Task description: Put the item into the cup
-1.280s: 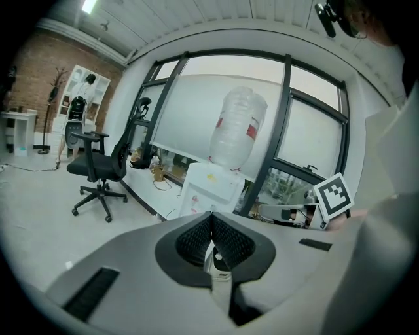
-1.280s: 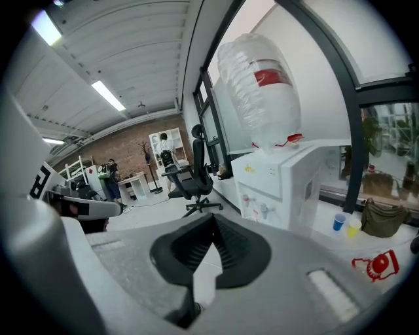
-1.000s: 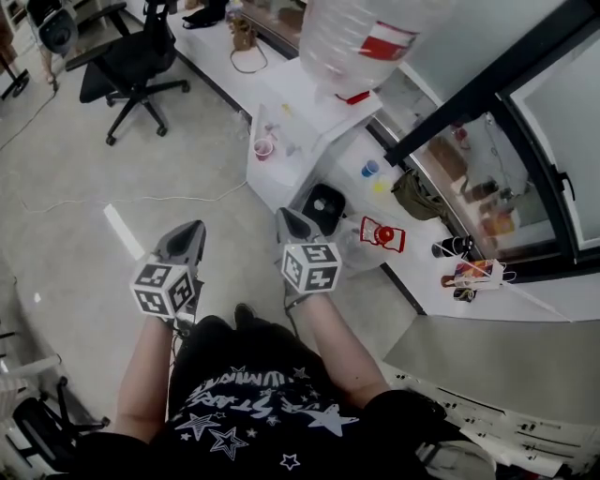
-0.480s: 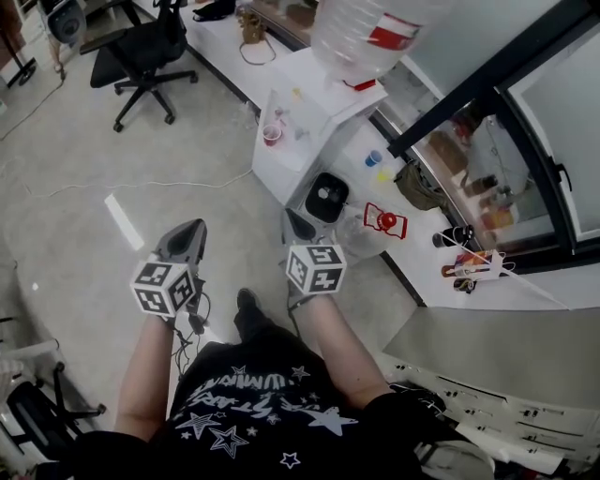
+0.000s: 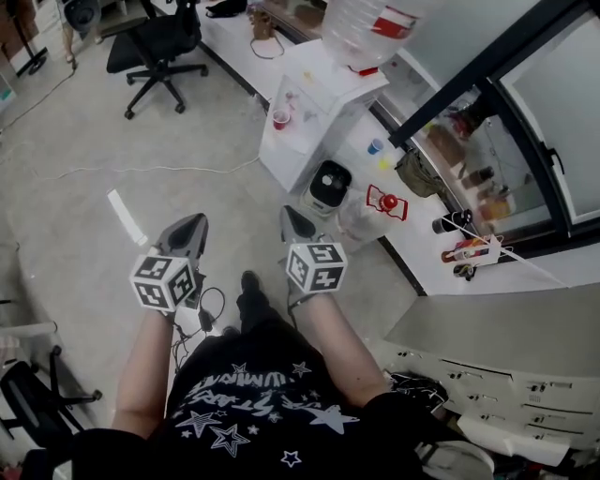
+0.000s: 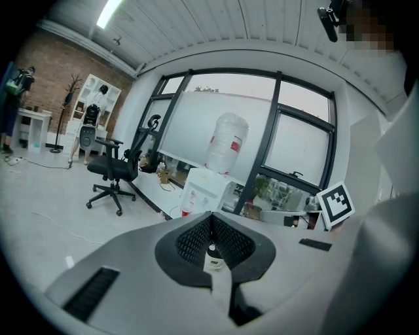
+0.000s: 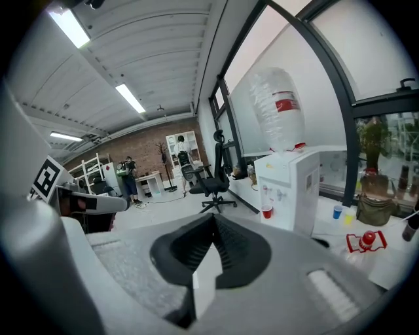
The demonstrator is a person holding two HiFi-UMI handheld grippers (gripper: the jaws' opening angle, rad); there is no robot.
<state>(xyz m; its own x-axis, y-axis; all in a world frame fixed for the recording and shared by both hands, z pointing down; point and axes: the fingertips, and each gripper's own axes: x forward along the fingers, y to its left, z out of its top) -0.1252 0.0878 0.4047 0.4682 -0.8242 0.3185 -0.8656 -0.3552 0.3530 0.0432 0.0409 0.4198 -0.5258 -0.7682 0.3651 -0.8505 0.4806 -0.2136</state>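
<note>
1. Your left tongs [image 5: 192,223] and right tongs [image 5: 292,217]: matt grey plastic shells.
2. Pads [image 6: 195,237]: black, ribbed, rubbery look.
3. Marker cubes [image 5: 164,281]: matt white faces, black print.
4. Floor [image 5: 112,131]: smooth grey, faint sheen, looks like concrete.
5. Water bottle [image 5: 370,28]: clear ribbed plastic. Dispenser [image 5: 314,103] under it: smooth white plastic.
6. Counter [image 5: 427,267]: smooth white top.
7. Window frame [image 5: 487,84]: black, looks like matt metal.
8. Office chair [image 5: 159,52]: black fabric seat, hard black base.
9. Your T-shirt [image 5: 253,403]: black cloth, white print.
</note>
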